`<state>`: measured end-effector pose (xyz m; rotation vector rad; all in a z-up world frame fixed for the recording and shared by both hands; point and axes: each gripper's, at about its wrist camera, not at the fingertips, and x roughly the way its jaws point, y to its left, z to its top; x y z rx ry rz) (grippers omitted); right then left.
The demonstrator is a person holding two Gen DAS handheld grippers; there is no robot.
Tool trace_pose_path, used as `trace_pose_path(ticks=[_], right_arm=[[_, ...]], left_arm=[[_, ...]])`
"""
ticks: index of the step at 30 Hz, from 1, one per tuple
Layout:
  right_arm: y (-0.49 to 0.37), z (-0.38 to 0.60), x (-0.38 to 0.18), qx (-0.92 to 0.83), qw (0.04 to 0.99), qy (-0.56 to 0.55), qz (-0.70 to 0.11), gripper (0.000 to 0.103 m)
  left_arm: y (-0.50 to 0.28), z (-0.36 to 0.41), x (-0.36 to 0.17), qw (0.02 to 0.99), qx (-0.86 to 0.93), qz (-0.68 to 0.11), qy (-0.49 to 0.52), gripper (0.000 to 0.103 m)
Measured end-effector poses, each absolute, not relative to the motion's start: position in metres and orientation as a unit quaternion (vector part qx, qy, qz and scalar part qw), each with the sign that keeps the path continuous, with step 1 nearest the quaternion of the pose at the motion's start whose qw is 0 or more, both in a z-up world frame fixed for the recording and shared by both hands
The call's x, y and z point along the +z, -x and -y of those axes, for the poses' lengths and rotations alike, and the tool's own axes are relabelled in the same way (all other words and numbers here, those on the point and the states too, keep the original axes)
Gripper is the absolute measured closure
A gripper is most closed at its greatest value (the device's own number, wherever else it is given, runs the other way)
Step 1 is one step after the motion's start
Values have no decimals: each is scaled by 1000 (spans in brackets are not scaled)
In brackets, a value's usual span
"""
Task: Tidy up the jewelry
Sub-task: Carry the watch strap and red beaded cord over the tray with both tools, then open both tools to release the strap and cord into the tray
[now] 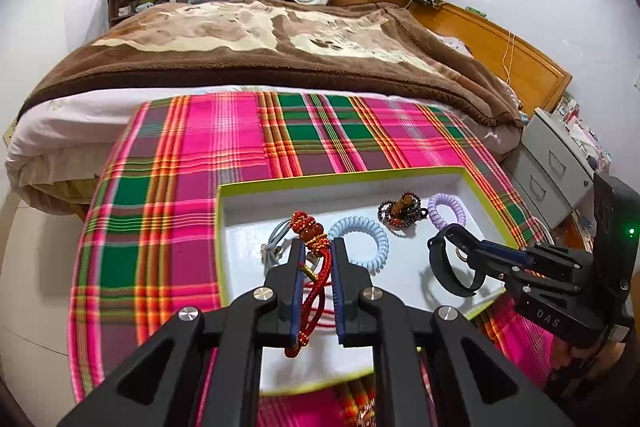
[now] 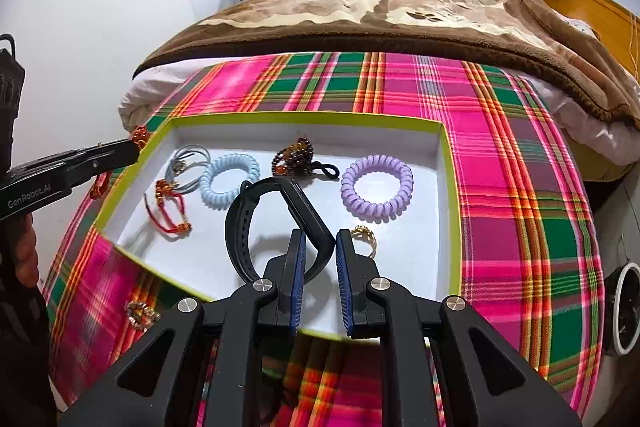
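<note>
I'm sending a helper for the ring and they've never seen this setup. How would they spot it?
Find the white tray with the lime rim on the plaid cloth. The gold ring lies just below the purple coil tie. It is the only small metal piece there.

We note a plaid cloth [image 2: 500, 163] in pink, green and orange. The tray [image 2: 304, 117] is white inside with a lime-green rim. Far right lies a lilac coil band [image 2: 376, 189], left a pale blue coil band [image 2: 229, 181]; the wristband [image 2: 240, 227] is black.
</note>
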<state>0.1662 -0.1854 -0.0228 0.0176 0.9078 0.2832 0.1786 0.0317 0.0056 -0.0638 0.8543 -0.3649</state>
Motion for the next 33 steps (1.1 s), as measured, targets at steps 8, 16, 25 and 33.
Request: trace_pose_path(ticks=[8,16,25,33], right_arm=[[-175,181,-29,127,888,8,-442,87],[-179,175,-32,125,887,20,-445,87],[-182,174,-34,124,885,19,-449,87],[-183,174,-35,126,884,17,-450,87]], left_arm=[[-197,-20,-12,888,-166,-429,12,90],[-205,-21,-22,882,-162,-442,14,90],[-209,-16,-30,876,-166,-453,14,89],[-210,-16,-30,875,-165,-454,16,75]])
